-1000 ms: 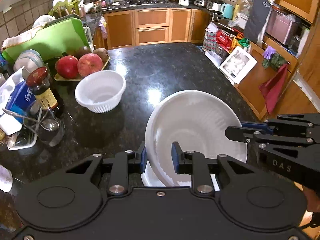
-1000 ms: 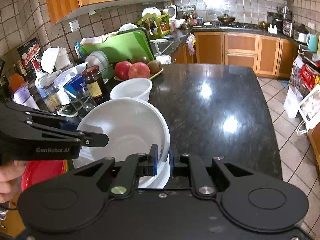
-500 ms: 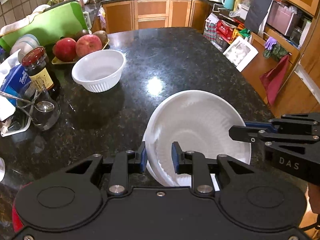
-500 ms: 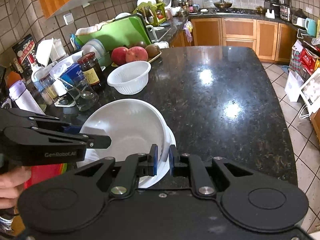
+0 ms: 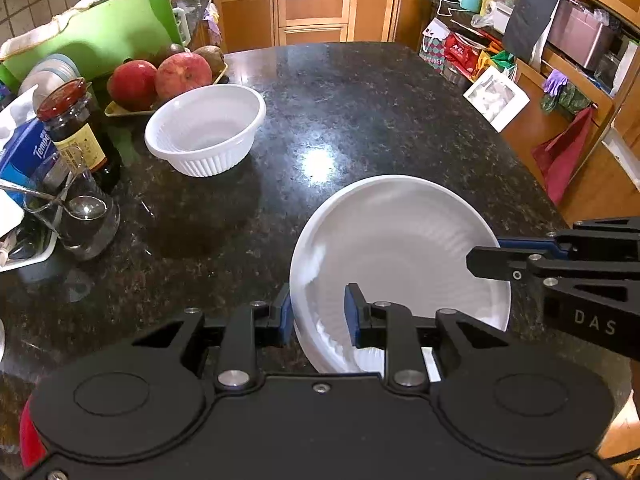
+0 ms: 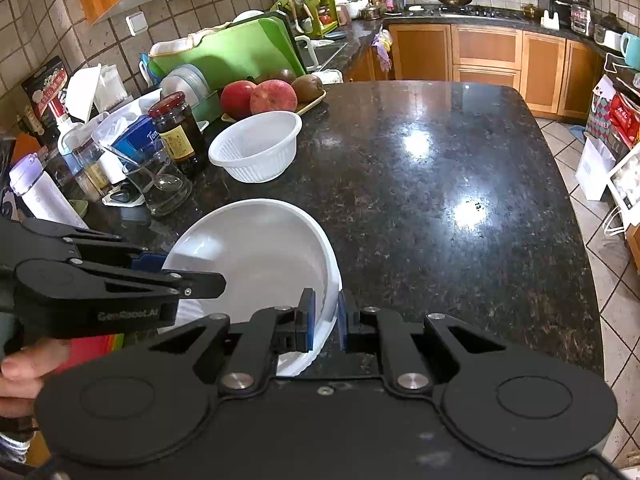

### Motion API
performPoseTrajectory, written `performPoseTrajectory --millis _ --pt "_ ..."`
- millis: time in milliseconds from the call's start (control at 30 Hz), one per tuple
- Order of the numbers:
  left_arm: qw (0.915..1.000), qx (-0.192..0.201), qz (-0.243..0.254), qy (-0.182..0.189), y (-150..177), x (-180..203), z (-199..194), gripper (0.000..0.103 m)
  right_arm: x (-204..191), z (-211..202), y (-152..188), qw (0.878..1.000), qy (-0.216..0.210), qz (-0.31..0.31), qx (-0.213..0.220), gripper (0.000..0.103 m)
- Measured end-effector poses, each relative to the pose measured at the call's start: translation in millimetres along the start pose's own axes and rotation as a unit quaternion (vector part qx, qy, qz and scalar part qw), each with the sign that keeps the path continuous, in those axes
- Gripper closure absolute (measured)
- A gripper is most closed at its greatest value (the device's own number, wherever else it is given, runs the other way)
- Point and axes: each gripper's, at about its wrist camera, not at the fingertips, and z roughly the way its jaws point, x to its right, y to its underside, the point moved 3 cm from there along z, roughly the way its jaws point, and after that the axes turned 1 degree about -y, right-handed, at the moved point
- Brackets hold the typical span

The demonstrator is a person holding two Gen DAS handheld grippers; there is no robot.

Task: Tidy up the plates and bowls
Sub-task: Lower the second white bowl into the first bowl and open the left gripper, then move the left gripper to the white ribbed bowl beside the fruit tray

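Observation:
A large white ribbed bowl (image 5: 400,248) is held over the near part of the black granite counter (image 5: 360,100), with both grippers on its rim. My left gripper (image 5: 318,312) is shut on its left rim. My right gripper (image 6: 325,320) is shut on its right rim; it also shows in the left wrist view (image 5: 492,256). The large bowl also shows in the right wrist view (image 6: 256,256). A smaller white ribbed bowl (image 5: 206,132) stands on the counter to the far left, also in the right wrist view (image 6: 258,148). Something red (image 6: 90,350) lies below the left gripper, mostly hidden.
A tray of fruit (image 5: 160,76), a dark sauce jar (image 5: 76,128), a glass with a spoon (image 5: 76,216), a tissue pack and a green cutting board (image 5: 92,36) crowd the counter's left side. The counter edge drops to a tiled floor (image 6: 616,272) on the right.
Both grippers have lifted and pulled back with the large bowl held between them; the counter and small bowl look lower and farther away than before.

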Motion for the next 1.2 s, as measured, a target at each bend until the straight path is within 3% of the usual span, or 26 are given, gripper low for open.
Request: performPoseTrajectory --millis 167,233,867,1200 --pt "0.9997 -0.001 -0.004 0.023 -3 -4 -5 0.062 -2 2 -2 1.0 -0.004 -0.006 -0.007 0.084" --pt "0.9998 0.006 -0.002 0.018 -5 -4 -7 0.053 -3 4 -3 1.0 -0.004 -0.009 -0.008 0.082" --pt "0.9997 0.021 -0.008 0.005 -1 -7 -14 0.052 1 -5 0 0.999 0.027 -0.004 0.018 0.068" --pt "0.9983 0.036 -0.029 -0.035 2 -17 -25 0.045 -13 -18 2 0.999 0.024 -0.021 0.033 0.058"
